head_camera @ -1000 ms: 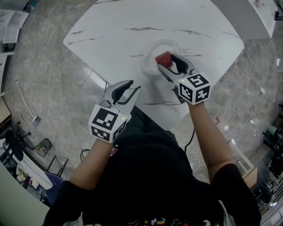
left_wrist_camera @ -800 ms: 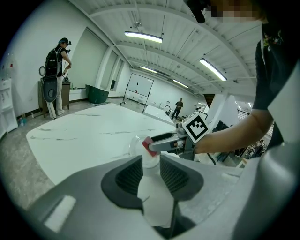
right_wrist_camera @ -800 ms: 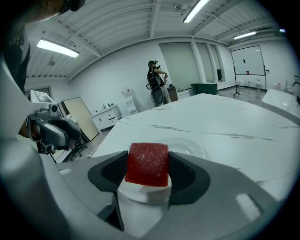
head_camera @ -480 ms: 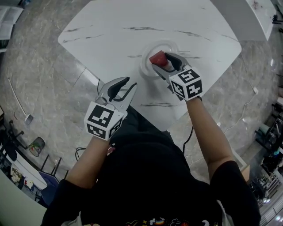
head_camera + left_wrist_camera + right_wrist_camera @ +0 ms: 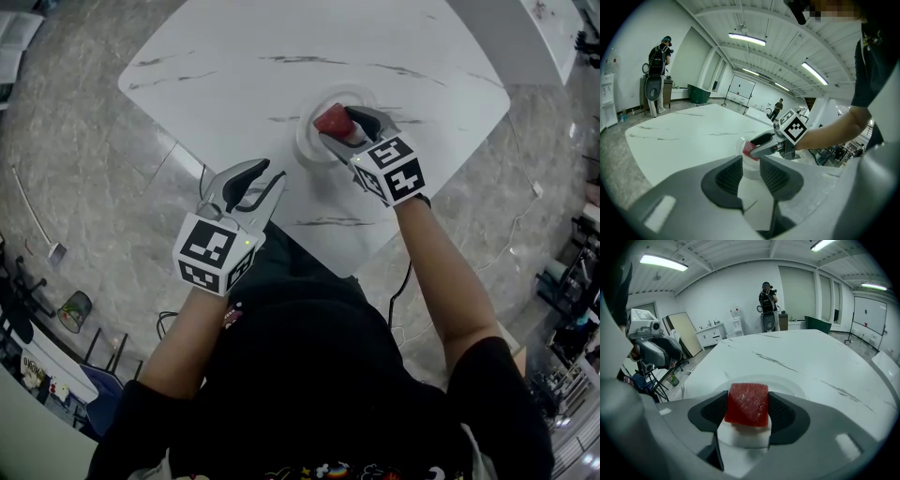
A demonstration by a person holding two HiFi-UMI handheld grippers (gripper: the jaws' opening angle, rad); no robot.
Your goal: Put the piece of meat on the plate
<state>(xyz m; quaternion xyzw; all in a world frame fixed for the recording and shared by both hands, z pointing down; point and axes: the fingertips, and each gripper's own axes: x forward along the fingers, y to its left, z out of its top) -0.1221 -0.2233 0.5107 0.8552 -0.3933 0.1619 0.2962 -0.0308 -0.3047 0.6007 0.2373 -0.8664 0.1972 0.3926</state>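
Right gripper (image 5: 748,411): it is squeezing the piece of meat (image 5: 748,404) between its two dark pads (image 5: 715,411). One pad is pressing on each side of it.
Piece of meat: it is a red block with flat sides. It is sitting upright in the jaws and sticking up a little above the pads.
Where the meat is: in the head view it is hanging over the plate (image 5: 312,150), on the side of the plate nearest the person. I cannot tell if it is touching the plate.
Plate: it is pale and round with a raised rim. It is lying on the table (image 5: 281,56), in the half near the person and closer to the near right edge than to the far edge.
Left gripper (image 5: 751,176): its jaws are standing a little apart and are holding nothing. Only the table top and the plate far beyond are showing through the gap.
Where the left gripper is: it is hanging over the table's near left edge. It is well apart from the plate and is pointing toward it.
Table: it is white with thin dark streaks running across the top.
Right arm (image 5: 441,281): it is reaching in over the table's near right edge.
Floor (image 5: 84,187): grey stone is showing all around the table.
Far away: a person (image 5: 767,301) in dark clothes is standing past the table's far edge, by the wall.
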